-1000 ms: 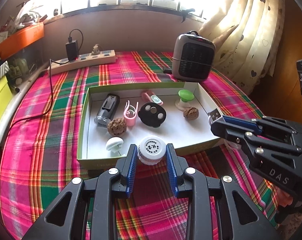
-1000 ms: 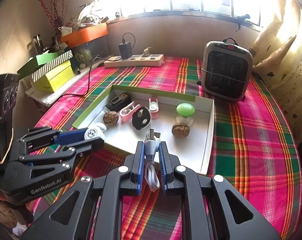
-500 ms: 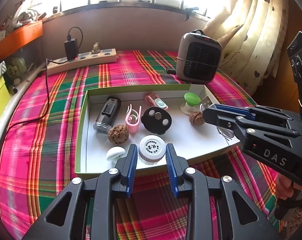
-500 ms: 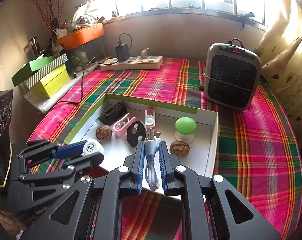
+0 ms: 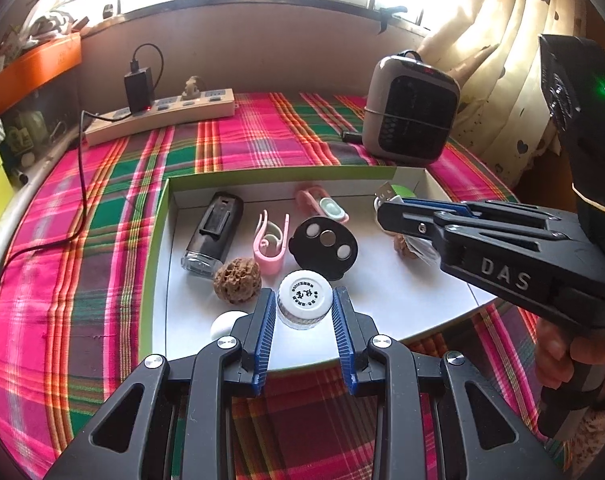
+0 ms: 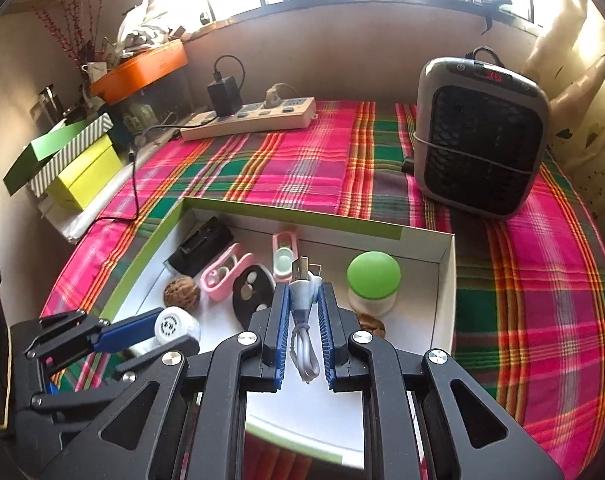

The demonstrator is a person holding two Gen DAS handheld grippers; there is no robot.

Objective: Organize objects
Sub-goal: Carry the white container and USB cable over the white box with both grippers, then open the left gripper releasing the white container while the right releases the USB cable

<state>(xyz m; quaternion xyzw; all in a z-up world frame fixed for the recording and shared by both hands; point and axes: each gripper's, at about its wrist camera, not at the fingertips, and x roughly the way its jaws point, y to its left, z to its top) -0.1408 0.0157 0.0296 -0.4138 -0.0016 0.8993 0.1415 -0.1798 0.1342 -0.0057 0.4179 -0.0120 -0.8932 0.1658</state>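
While both loads hung over the shallow green-edged box [image 5: 164, 216], held firmly at each side. In the left gripper [image 5: 304, 304], a small white-capped jar [image 5: 305, 294], clamped between the blue pads at its ribbed cap — probably light and rigid, the clear base below perhaps glass or hard plastic, so likely slick and best taken at the ribbing, not the smooth body. In the right gripper [image 6: 304, 304], a short white USB cable [image 6: 302, 300], pinched tight just behind the metal plug, its soft loop dangling free below the pads — light, limp, apt to swing or snag on a wall; best gripped at the stiff plug moulding, as here.

Carried above the near part of the box, not yet set down; jar towards the near left corner, cable nearer the middle.

Inside the box, on its white floor: a black clip-backed device [image 5: 214, 230] at the far left, a wrinkled walnut [image 5: 236, 280] just beside it, a pink clip [image 5: 270, 242], a black disc with three round inserts [image 5: 324, 242], a pink holder with a pale oval [image 5: 326, 206] near the far wall, a green-topped mushroom-shaped piece [image 6: 373, 282], a second walnut [image 6: 370, 324] near it, and a small white mushroom-shaped knob [image 5: 227, 322] half hidden behind the left finger. Open floor seen at the near right.
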